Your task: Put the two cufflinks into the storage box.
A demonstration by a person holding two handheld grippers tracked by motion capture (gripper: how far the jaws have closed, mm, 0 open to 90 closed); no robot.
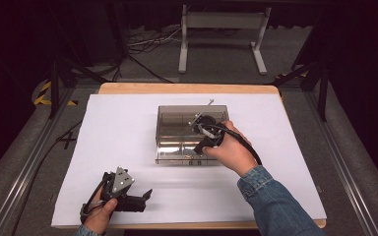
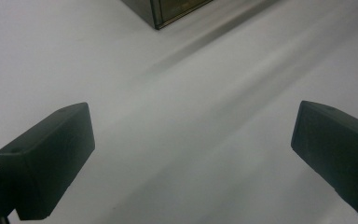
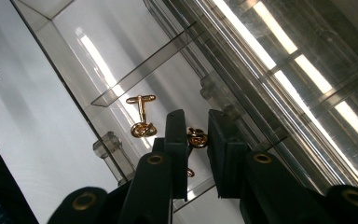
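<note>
My right gripper (image 3: 196,140) is clamped on a gold cufflink (image 3: 197,138) inside the clear box (image 1: 163,129), beside a second cufflink (image 3: 141,116), while my left gripper (image 2: 191,158) rests open on the white sheet (image 1: 118,132).

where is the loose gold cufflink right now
In the right gripper view the gold cufflink lies inside the clear smoky acrylic box, just left of the right gripper, whose near-shut jaws pinch a second gold cufflink.
</note>
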